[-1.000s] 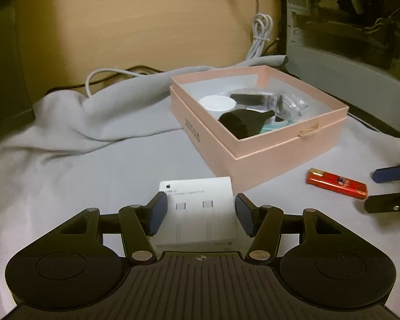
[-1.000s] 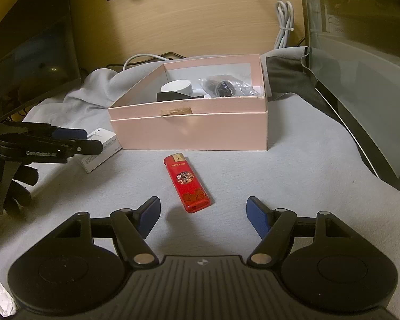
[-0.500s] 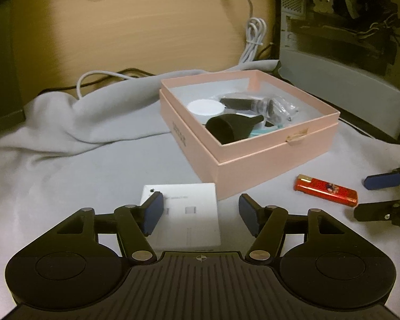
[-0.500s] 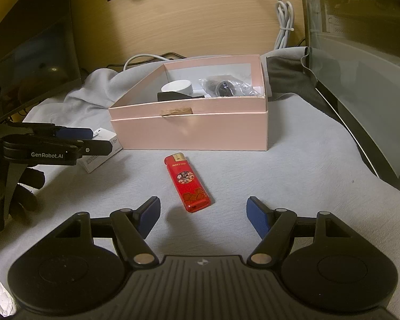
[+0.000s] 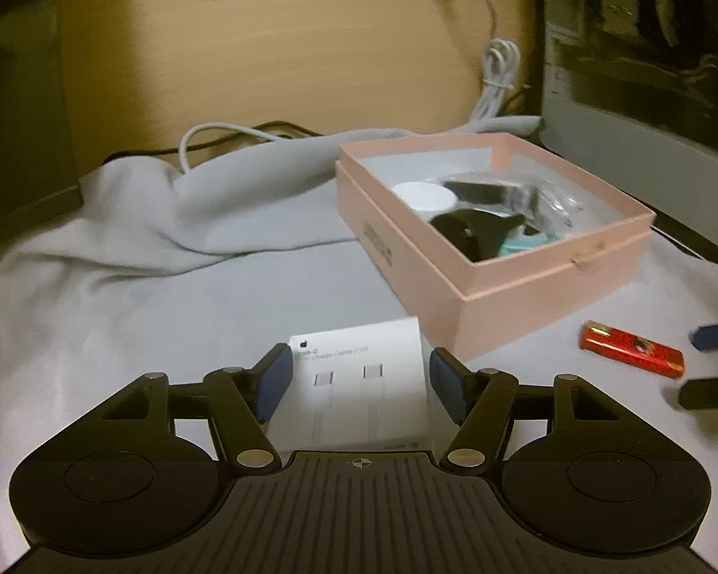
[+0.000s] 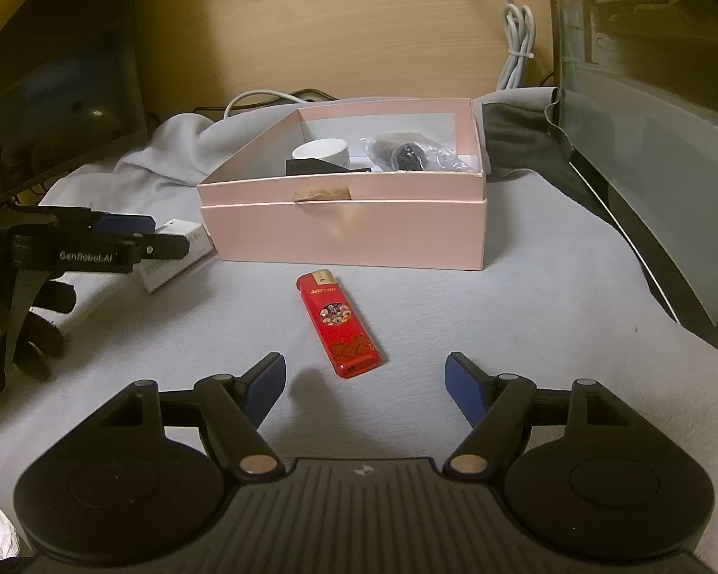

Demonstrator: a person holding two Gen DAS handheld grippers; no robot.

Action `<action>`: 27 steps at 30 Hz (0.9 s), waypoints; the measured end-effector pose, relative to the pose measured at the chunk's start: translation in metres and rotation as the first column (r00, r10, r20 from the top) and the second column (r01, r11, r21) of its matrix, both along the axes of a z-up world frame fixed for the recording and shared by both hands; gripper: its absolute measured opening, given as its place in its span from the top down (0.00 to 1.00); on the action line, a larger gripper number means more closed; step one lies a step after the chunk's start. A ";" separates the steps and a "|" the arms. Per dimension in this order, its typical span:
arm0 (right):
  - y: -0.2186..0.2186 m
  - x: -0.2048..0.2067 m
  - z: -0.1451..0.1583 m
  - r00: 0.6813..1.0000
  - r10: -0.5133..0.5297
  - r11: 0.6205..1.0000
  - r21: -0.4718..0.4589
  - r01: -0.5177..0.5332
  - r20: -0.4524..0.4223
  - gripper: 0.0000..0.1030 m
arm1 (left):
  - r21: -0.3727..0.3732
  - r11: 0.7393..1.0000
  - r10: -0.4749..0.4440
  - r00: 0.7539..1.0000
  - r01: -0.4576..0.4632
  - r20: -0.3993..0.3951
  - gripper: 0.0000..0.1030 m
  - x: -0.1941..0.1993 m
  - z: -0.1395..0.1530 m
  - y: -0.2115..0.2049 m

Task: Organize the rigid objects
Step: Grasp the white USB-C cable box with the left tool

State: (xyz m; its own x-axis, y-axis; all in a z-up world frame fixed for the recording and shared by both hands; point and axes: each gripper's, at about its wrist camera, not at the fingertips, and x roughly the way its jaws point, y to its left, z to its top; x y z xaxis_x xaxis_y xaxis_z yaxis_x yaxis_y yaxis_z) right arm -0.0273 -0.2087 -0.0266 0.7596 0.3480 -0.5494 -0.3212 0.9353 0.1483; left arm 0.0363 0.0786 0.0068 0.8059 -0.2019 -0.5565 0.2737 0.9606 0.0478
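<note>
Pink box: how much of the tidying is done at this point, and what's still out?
Done: the pink box already holds a white round case and several dark items. In hand: nothing gripped; the open left gripper straddles the white cable box. Left: that box and the red lighter, lying before the open right gripper.

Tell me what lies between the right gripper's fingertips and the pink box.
In the right wrist view, only the red lighter lies on the grey cloth between the open right gripper and the pink box.
</note>
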 end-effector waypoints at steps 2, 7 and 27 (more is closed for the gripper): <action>0.000 -0.001 0.000 1.000 0.001 1.000 -0.003 -0.001 0.002 0.28 | -0.025 1.000 0.008 1.000 -0.008 -0.001 0.30 0.002 0.000 0.004; 0.000 0.000 0.000 1.000 0.003 1.000 -0.008 -0.003 0.003 0.28 | -0.067 0.997 0.027 1.000 -0.027 -0.013 0.28 0.008 -0.001 0.010; 0.001 -0.001 0.001 1.000 0.008 1.000 -0.017 -0.008 0.006 0.28 | -0.101 0.992 0.063 0.995 -0.071 -0.077 0.27 0.013 -0.006 0.007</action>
State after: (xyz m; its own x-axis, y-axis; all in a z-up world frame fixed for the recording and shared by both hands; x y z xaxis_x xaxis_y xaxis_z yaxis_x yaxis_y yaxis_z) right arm -0.0280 -0.2078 -0.0259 0.7600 0.3448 -0.5509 -0.3297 0.9350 0.1304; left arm 0.0490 0.0858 0.0006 0.7775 -0.2085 -0.5933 0.2079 0.9756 -0.0704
